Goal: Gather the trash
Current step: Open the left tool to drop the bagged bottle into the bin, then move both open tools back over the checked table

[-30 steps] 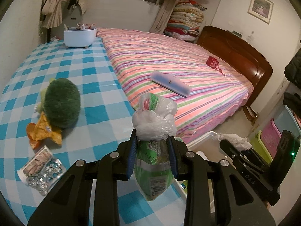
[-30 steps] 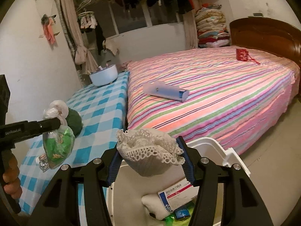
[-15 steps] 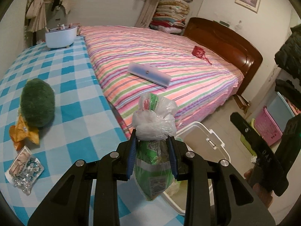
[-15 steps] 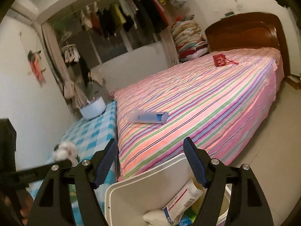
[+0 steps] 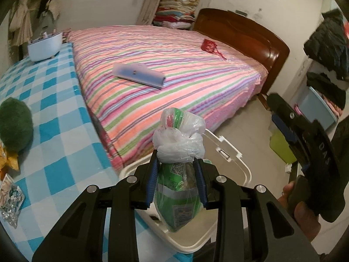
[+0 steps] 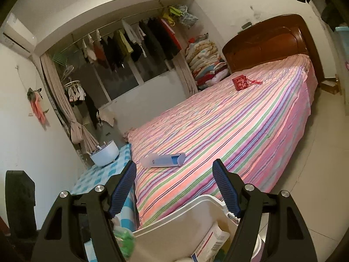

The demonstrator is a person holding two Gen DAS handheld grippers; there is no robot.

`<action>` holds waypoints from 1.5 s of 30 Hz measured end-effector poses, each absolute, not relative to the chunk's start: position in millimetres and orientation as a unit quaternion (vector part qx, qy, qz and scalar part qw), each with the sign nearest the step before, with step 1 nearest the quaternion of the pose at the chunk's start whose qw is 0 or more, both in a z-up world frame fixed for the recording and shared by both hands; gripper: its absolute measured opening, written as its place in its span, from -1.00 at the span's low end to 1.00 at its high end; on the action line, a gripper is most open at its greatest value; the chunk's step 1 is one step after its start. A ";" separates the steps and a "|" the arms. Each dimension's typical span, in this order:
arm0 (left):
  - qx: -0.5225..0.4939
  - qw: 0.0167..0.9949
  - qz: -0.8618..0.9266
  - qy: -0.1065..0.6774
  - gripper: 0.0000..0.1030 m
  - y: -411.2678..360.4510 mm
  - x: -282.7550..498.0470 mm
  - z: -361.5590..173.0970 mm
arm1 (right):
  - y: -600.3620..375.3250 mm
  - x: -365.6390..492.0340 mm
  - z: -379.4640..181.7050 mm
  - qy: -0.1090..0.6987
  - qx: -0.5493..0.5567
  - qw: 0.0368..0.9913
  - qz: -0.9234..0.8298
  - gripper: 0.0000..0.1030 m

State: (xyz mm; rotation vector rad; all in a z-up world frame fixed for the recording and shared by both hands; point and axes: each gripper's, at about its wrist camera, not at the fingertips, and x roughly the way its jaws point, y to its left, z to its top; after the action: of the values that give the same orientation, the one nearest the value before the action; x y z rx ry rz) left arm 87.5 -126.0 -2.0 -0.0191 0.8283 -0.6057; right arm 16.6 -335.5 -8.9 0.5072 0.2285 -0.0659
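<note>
Bagged trash over the bin

Your left gripper point(image 5: 176, 180) clamps the bag point(image 5: 177, 174) above the bin point(image 5: 244, 170); right gripper point(image 6: 174, 187) is released, empty. Wrappers point(image 5: 9, 198) remain on the desk point(image 5: 54, 109).

Home bedroom, striped bed point(image 6: 229, 131), hanging clothes point(image 6: 130, 43), probably a balcony beyond

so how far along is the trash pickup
Done: the white bin already holds a box, and the right tool is open and empty. In hand: the left tool grips a tied plastic bag over the bin. Left: a foil packet and an orange wrapper on the checked table.
</note>
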 end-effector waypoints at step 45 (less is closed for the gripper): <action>-0.092 0.938 -0.067 0.328 0.75 127.1 90.3 11.9 | -188.0 69.6 -7.0 0.186 0.197 0.954 0.128 0.37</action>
State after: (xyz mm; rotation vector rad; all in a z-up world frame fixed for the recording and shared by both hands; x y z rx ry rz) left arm 90.3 127.1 11.9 -0.1880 0.6696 -0.1376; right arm 69.6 -188.0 -7.0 0.4001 0.3770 0.2597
